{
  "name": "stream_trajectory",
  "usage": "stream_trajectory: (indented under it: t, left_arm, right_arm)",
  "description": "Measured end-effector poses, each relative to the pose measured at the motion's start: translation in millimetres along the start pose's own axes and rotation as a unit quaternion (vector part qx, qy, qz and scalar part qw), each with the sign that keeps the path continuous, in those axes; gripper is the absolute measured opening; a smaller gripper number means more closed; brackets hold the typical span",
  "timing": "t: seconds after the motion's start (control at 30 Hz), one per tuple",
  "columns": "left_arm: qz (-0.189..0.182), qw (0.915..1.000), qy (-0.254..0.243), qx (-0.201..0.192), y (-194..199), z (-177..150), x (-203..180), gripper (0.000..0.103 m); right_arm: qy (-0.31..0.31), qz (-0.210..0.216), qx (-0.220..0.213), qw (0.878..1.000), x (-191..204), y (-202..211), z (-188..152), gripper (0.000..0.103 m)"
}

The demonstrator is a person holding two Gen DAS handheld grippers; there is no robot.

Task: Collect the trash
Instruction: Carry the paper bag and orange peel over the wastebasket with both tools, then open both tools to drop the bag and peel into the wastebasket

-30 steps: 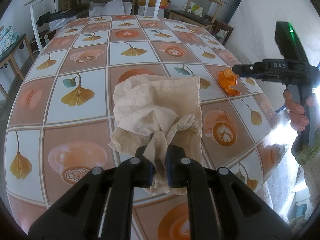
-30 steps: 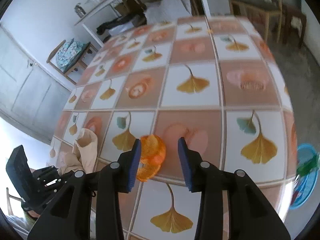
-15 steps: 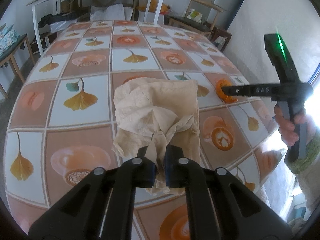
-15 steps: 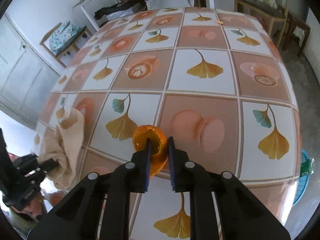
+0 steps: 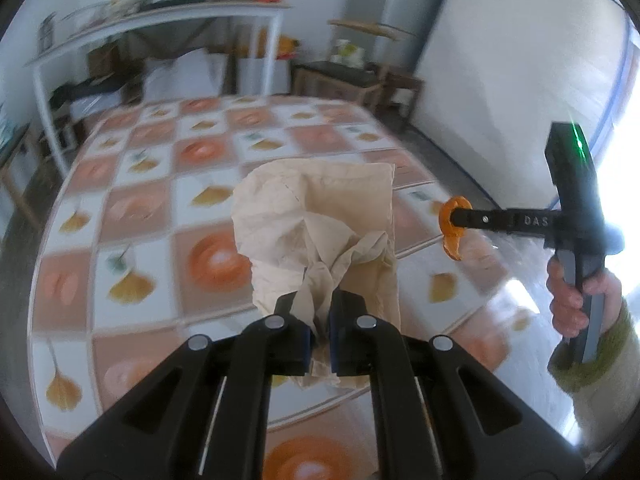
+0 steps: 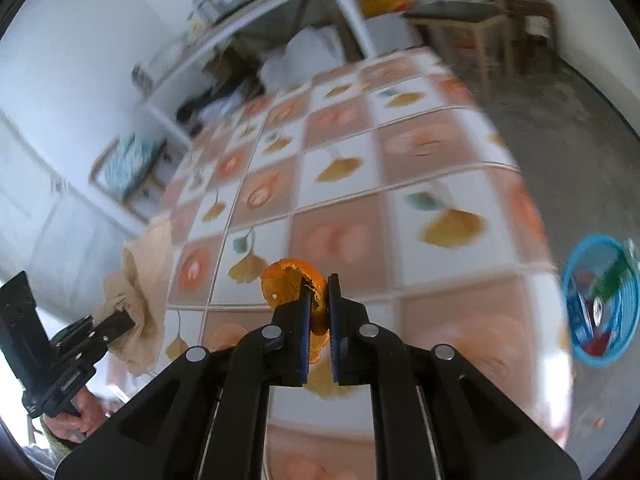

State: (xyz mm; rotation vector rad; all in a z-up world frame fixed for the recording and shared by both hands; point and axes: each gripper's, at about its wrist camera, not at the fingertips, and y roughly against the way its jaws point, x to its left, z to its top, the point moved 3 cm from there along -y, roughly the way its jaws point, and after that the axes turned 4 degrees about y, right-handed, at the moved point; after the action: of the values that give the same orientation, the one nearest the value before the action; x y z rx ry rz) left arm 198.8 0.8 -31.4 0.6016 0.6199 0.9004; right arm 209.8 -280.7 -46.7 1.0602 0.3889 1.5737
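Observation:
My left gripper [image 5: 316,308] is shut on a crumpled beige paper bag [image 5: 320,224] and holds it lifted above the patterned table [image 5: 160,208]. The bag also shows in the right wrist view [image 6: 144,288], with the left gripper [image 6: 120,320] on it. My right gripper [image 6: 319,300] is shut on an orange peel [image 6: 286,282] and holds it above the table's near right part. In the left wrist view the right gripper [image 5: 454,220] holds the peel [image 5: 450,232] to the right of the bag.
A blue basket [image 6: 600,300] with colourful trash stands on the floor beyond the table's right edge. A white shelf table [image 5: 160,24], chairs and boxes stand behind the table's far end. A white wall [image 5: 500,60] runs along the right side.
Both grippers have risen from the table: the left with the paper bag, the right with the orange peel, which it closed on about half a second ago.

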Motion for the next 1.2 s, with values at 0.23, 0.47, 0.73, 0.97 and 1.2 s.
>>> stream_trajectory:
  t: [0.23,0.47,0.73,0.97,1.2]
  left_arm:
    - [-0.097,0.9917,-0.083,0.015,-32,47,-107,0.005]
    - [-0.203,0.9605,-0.142,0.127,-121,72,-236,0.005]
    - [-0.2,0.9149,-0.168,0.308,-284,44,-348,0.005]
    - [-0.136,0.9056,-0.182,0.358,-391,25,-392,0.005]
    - [-0.1,0.9135,-0.174,0.354,-448,17,-415,0.054]
  right_arm:
    - [-0.112,-0.065,-0.093,0.987,-104,103,-31,0.008]
    - [-0.248,-0.142,-0.126,0.95,-228,157,-92,0.008]
    - [-0.363,-0.146,-0.103,0.914,-331,124,-151,0.008]
    - [-0.423,-0.146,-0.073,0.891,-412,69,-159,0.008]
    - [-0.435,-0.162,-0.059,0.884,-478,17,-145,0.026]
